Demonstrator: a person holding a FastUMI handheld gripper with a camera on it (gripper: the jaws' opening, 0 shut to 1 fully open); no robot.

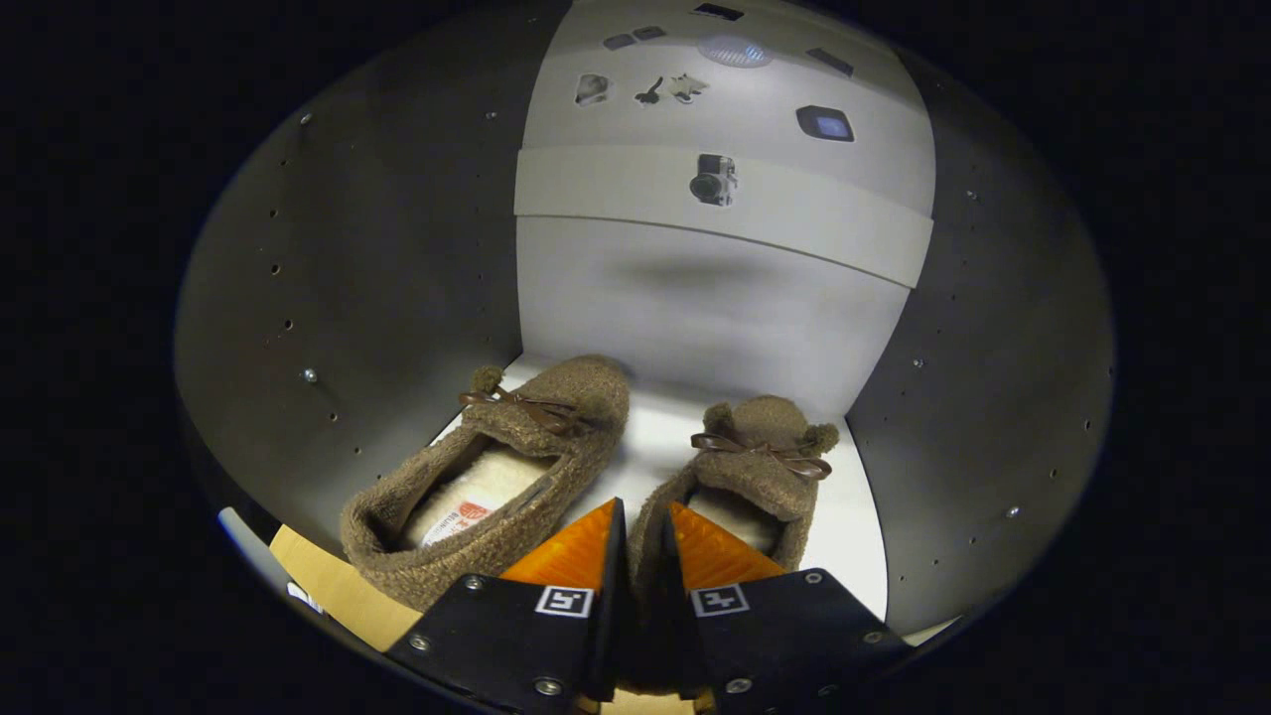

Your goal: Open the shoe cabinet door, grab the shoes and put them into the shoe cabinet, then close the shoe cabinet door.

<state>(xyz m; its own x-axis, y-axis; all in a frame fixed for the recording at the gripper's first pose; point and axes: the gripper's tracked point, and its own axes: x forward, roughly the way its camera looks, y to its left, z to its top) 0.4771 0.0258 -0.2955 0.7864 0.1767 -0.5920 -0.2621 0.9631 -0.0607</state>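
Observation:
Two brown fuzzy slippers with small bows sit side by side on the white shelf (655,437) inside the shoe cabinet, toes toward the back wall. The left slipper (496,477) lies free, just ahead and to the left of the fingers. My gripper (643,541) is shut on the heel-side wall of the right slipper (760,462), with the fuzzy rim pinched between both fingers. The rear of that slipper is hidden behind the fingers.
Dark cabinet side walls (348,298) with rows of small holes close in on both sides. The pale back wall (715,308) stands beyond the slippers, with a shelf edge (635,199) above. A cardboard piece (338,591) lies at the cabinet's front left.

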